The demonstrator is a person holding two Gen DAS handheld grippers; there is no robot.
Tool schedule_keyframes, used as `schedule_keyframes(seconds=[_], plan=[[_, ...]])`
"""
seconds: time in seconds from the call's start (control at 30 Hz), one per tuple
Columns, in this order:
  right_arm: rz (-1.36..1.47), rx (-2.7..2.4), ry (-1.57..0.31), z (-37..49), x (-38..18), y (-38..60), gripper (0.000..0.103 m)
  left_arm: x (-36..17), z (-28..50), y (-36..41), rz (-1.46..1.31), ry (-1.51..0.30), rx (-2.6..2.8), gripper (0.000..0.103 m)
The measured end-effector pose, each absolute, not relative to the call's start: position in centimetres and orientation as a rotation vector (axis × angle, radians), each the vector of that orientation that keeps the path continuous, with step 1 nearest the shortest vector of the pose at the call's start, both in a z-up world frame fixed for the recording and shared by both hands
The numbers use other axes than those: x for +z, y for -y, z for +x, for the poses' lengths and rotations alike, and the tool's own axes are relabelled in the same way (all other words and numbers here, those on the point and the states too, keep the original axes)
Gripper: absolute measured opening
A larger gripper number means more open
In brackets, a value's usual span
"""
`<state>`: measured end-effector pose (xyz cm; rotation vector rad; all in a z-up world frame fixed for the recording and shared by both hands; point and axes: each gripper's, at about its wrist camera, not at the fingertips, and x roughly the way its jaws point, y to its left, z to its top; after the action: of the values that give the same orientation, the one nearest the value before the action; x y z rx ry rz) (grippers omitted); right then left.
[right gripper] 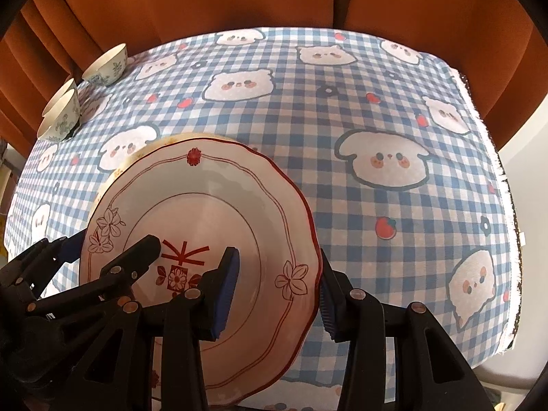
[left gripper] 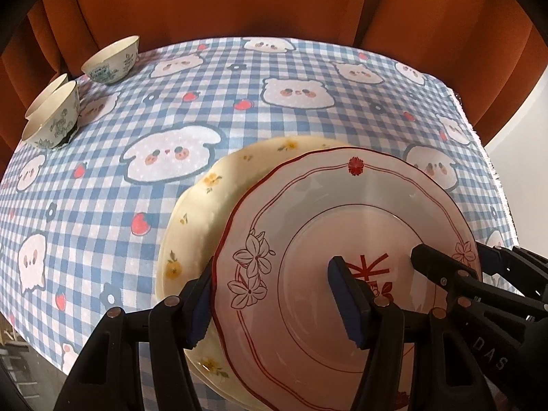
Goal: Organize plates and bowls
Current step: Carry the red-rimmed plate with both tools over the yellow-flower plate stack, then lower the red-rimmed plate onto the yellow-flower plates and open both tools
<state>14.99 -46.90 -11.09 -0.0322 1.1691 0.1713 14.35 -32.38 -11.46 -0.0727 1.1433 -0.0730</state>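
Over the checked tablecloth (left gripper: 308, 78), two grippers hold one red-trimmed plate (left gripper: 342, 226) from opposite sides.

On the near part of the table, the red-trimmed plate sits above a cream plate with yellow flowers (left gripper: 202, 205), overlapping most of it; whether the two touch cannot be told. The left gripper (left gripper: 274, 294) grips the red-trimmed plate's left rim, with one finger outside the edge and the other on its upper face. The right gripper (right gripper: 277, 294) grips the right rim the same way, one blue pad (right gripper: 226, 294) on the face and one outside the rim. Near the far left corner stand three small bowls: one alone (left gripper: 113, 60) and two stacked (left gripper: 54, 116) beside it, well apart from the plates.
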Motion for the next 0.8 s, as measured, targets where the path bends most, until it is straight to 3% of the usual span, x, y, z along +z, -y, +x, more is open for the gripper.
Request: schedule_keyframes(seconds=[0.57, 0.63, 0.7, 0.8], plan=[[0.043, 0.182, -1.179, 15.3, -11.0, 48.5, 0.047, -11.7, 14.6, 32.4, -0.063, -1.142, -0.059, 0.064], [0.062, 0.178, -1.147, 15.0, -10.3, 49.0, 0.039, -11.7, 14.5, 32.4, -0.062, -1.141, -0.058, 0.064], [0.066, 0.186, -1.134, 14.9, -9.8, 49.2, 0.024, -11.7, 14.5, 32.4, -0.062, -1.141, -0.057, 0.064], [0.037, 0.19, -1.135, 14.9, -9.8, 49.0, 0.021, -11.7, 14.6, 32.3, -0.058, -1.139, -0.055, 0.064]])
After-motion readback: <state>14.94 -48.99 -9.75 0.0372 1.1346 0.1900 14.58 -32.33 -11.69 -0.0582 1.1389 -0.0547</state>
